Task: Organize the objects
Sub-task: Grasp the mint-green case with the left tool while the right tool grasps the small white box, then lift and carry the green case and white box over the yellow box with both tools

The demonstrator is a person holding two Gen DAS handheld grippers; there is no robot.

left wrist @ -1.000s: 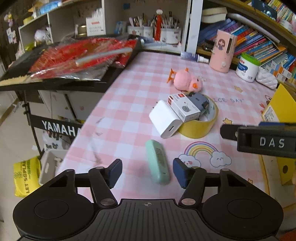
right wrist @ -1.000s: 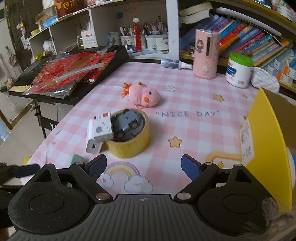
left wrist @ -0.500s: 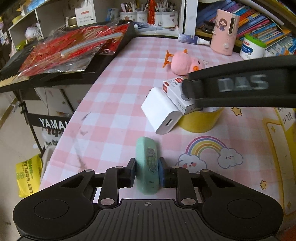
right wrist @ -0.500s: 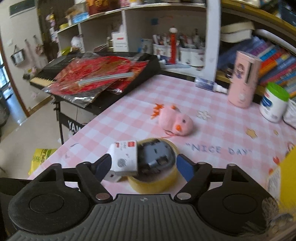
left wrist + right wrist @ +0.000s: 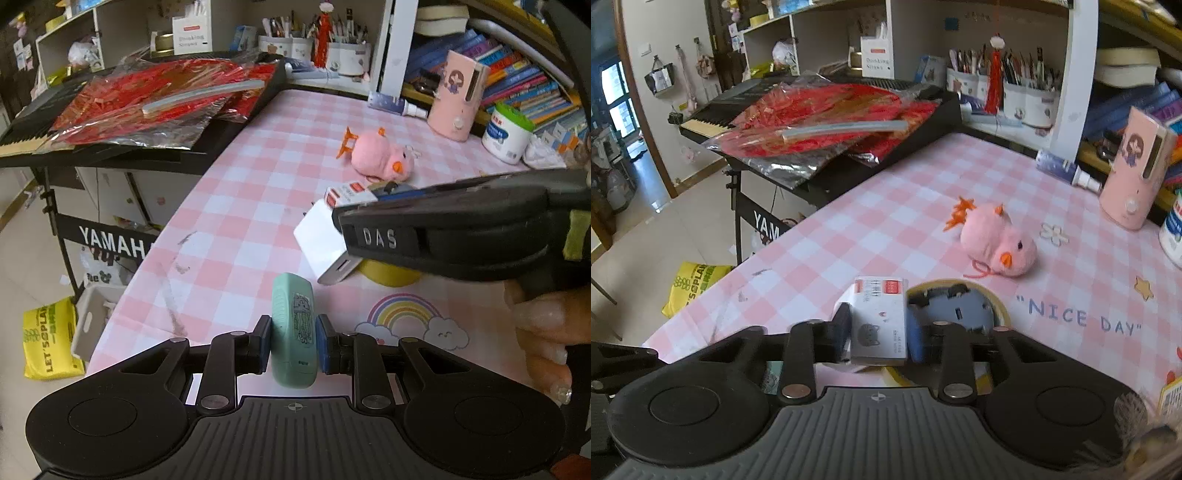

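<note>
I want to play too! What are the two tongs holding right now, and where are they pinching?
Left tongs pinch the mint green case across its long sides. Right tongs pinch the small white box across its sides.

A: What stands around the table?

B: A black keyboard (image 5: 746,99) on a stand beside it, white shelves (image 5: 827,33) behind, and a row of books (image 5: 524,85) to the right.

A: And the floor?

B: Pale tiles (image 5: 665,236). Daylight comes through a window (image 5: 617,96) at the far left, past a brown door frame (image 5: 639,103).
</note>
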